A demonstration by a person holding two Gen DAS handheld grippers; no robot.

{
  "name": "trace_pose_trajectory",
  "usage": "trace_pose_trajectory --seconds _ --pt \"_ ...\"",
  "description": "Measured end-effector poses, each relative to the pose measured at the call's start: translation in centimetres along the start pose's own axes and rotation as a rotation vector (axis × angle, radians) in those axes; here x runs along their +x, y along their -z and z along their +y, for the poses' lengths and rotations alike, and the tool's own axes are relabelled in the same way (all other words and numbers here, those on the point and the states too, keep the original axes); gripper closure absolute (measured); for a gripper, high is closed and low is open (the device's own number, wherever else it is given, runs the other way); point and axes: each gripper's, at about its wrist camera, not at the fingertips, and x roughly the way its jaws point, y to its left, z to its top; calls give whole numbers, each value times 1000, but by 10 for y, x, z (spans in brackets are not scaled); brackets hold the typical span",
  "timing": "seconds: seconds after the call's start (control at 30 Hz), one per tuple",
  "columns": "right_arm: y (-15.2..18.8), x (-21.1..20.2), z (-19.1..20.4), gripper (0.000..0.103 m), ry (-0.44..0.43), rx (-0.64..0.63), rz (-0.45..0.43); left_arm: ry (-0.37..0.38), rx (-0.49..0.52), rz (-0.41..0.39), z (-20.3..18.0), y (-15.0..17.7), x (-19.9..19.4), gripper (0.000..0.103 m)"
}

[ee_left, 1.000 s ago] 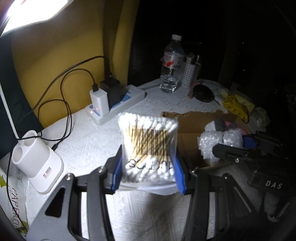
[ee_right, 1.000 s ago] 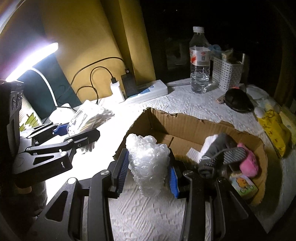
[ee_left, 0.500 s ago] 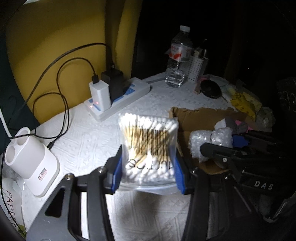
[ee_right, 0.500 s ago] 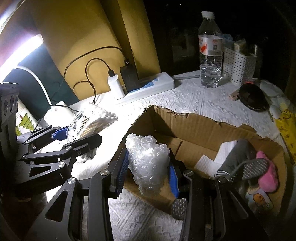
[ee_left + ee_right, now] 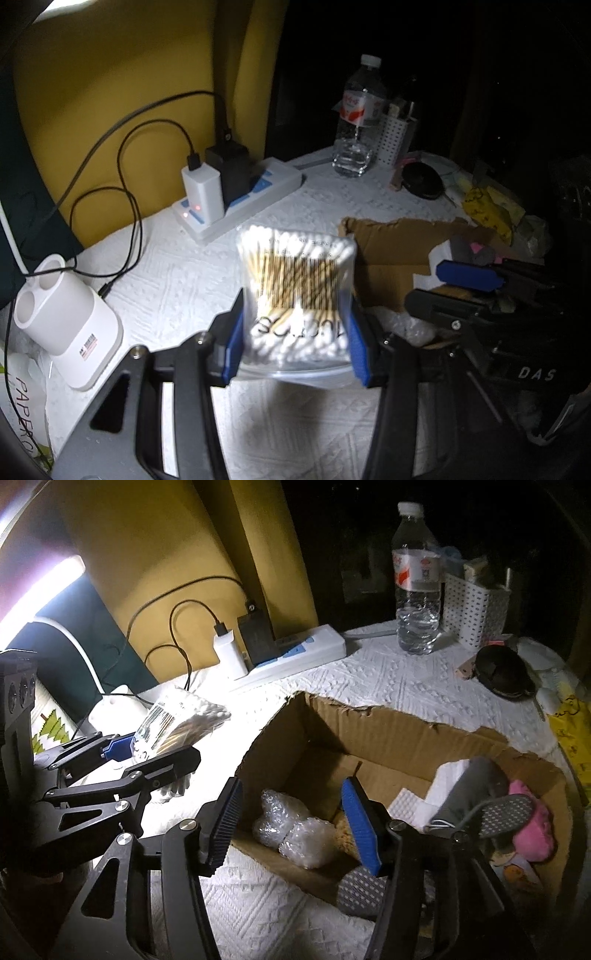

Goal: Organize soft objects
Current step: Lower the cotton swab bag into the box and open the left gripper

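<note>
Blue-padded fingers of the right gripper [image 5: 291,821] are opening above the cardboard box [image 5: 388,734]; the bubble wrap [image 5: 295,830] lies loose inside its near-left corner, touching neither pad. Left of the box, above bare white surface [image 5: 177,280], the left gripper [image 5: 295,341] pinches a bag of cotton swabs [image 5: 295,280]. A power strip [image 5: 255,199] lines the far edge.
</note>
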Motion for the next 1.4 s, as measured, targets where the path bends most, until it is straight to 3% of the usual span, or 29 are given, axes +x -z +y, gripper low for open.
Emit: trace_pose_trajectory --seconds 0.33,0.63,1.4 --pt "6 -34 -17 44 29 17 -51 19 38 -21 -31 -7 -8 55" --pt "16 -53 -46 44 58 51 -69 40 65 -10 -63 -15 7 55" --pt "22 -45 -102 44 65 100 -66 49 80 48 -95 -31 72 54"
